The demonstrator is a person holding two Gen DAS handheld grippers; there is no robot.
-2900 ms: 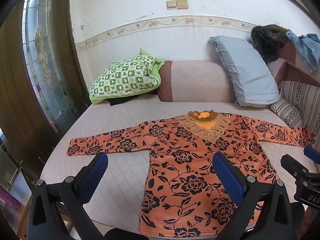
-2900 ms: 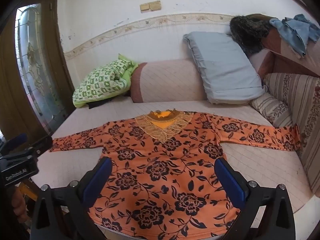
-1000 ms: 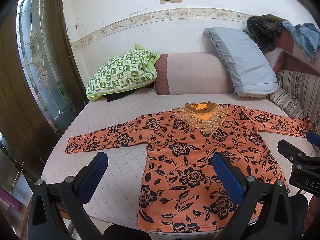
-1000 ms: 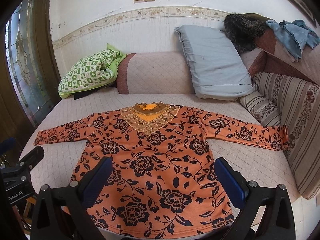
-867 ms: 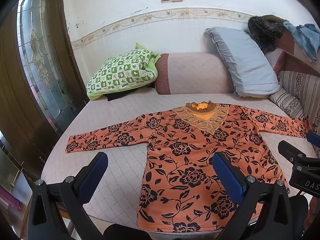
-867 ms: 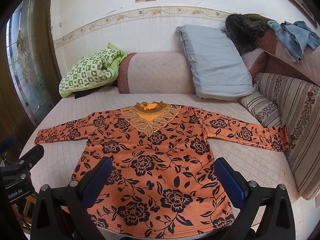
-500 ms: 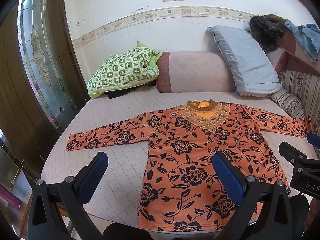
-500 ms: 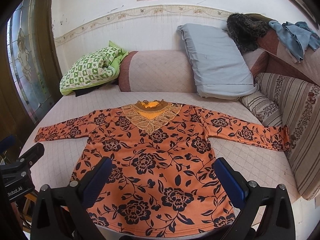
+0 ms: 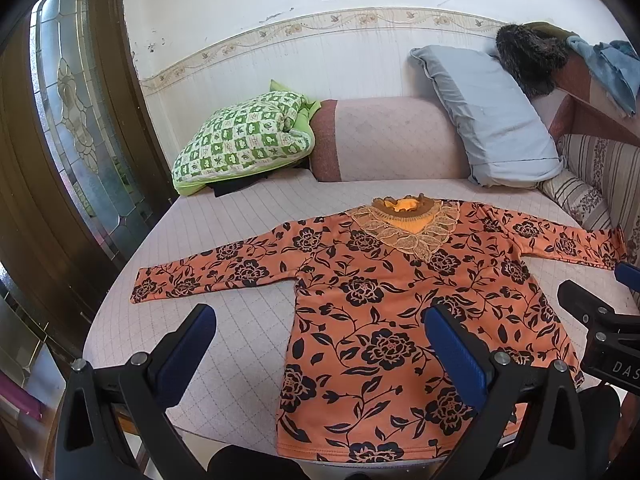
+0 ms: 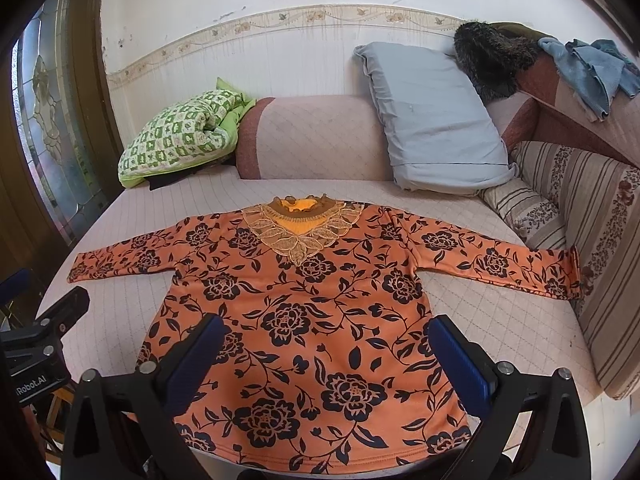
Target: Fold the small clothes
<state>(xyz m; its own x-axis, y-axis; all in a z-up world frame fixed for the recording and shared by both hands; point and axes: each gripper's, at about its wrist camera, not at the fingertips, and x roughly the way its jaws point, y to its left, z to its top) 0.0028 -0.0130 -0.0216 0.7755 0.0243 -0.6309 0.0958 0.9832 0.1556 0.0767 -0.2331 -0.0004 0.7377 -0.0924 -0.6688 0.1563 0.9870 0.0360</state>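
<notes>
Your orange floral top (image 9: 384,312) lies flat and face up on the quilted daybed (image 9: 240,216), hem at the front edge, lace collar toward the bolster (image 9: 392,140), both sleeves stretched out sideways. No fold looks started yet.

Both tongs are spread wide and hold nothing. Your left gripper (image 9: 316,344) hovers over the front edge, its right finger above the top's body and its left finger above bare cover. Your right gripper (image 10: 324,356) hangs over the lower body of the top, both fingers above cloth.

What could go wrong: the hem sits right at the front edge, so a pull toward you would likely drag the top off the daybed. The fabric looks soft and thin, so pinching one layer only would probably leave the back layer behind and skew the fold. The right cuff (image 10: 568,272) seems to touch the striped cushion (image 10: 592,216), though fisheye stretch makes that hard to confirm; it may snag there when you swing the sleeve in.

Only the right wrist view shows that cuff whole. Only the left wrist view shows the left cuff (image 9: 140,284) with bare cover all around it, near the daybed's left edge.
</notes>
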